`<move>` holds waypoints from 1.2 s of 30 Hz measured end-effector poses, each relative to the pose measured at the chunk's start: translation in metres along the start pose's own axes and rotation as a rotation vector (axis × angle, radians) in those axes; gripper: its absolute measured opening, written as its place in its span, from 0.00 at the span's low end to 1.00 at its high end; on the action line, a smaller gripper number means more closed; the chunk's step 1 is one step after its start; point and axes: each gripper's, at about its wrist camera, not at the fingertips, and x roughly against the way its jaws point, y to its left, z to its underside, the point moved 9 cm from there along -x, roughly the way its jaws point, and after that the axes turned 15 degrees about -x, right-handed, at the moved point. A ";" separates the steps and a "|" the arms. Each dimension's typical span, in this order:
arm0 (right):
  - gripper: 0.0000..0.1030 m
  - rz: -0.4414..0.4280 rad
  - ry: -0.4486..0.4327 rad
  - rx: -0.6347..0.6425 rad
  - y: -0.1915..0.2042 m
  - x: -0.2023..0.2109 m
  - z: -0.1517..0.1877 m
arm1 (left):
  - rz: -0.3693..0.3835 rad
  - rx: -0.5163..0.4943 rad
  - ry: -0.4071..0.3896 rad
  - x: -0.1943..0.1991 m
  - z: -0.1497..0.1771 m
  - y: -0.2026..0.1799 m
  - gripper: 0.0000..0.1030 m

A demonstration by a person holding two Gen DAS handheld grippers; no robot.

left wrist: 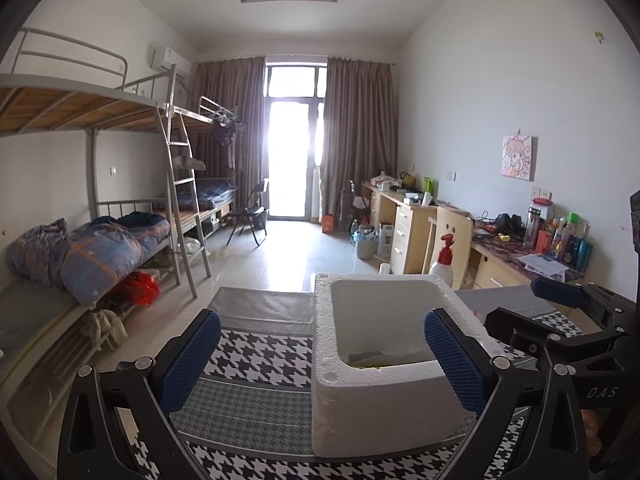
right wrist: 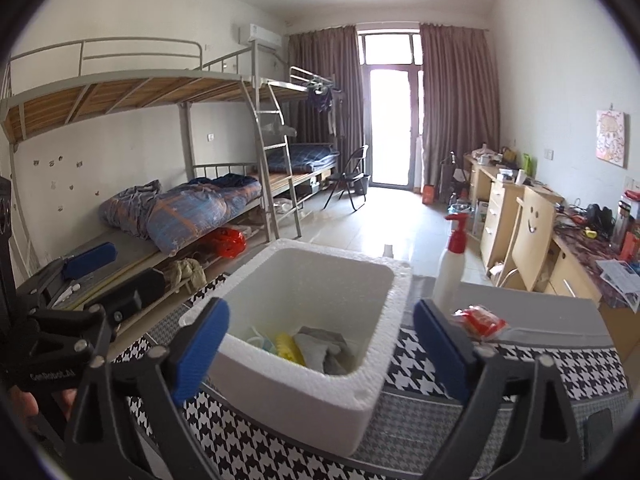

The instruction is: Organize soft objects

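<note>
both grippers stand spread with nothing between their blue pads: the left gripper (left wrist: 322, 360) hangs near the left wall of the one white foam box (right wrist: 372, 364), and the right gripper (right wrist: 322, 354) looks down over the box's near edge. no earlier view is there to compare, so only the present spread counts.

the task looks well along. inside the box, against its near wall, lie a grey cloth (right wrist: 322, 350), a yellow ridged soft piece (right wrist: 289, 347) and a pale bit at its left, too small to name; so at least three things are already put away. still outside is one red packet in clear wrap (right wrist: 480, 322), lying on the grey band of the houndstooth table cover (right wrist: 532, 372), just right of the box and close by the right gripper's right finger. one white spray bottle with a red head (right wrist: 450, 268) stands beyond it, near the box's far right corner; being hard, it probably stays.

by my reckoning one item remains: the red packet goes into the box, if it counts as soft.
</note>
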 end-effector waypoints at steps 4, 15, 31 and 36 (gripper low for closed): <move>0.97 0.016 -0.035 -0.018 -0.006 0.015 0.000 | -0.005 -0.010 -0.011 0.009 -0.002 -0.004 0.99; 0.98 0.057 -0.118 -0.048 -0.025 0.052 0.005 | 0.026 -0.029 -0.048 0.030 -0.006 -0.025 0.99; 0.98 0.055 -0.256 -0.052 -0.034 0.095 0.025 | -0.006 -0.062 -0.135 0.052 -0.003 -0.041 0.99; 0.98 0.077 -0.280 -0.035 -0.039 0.101 0.033 | 0.013 -0.056 -0.138 0.054 0.006 -0.045 0.99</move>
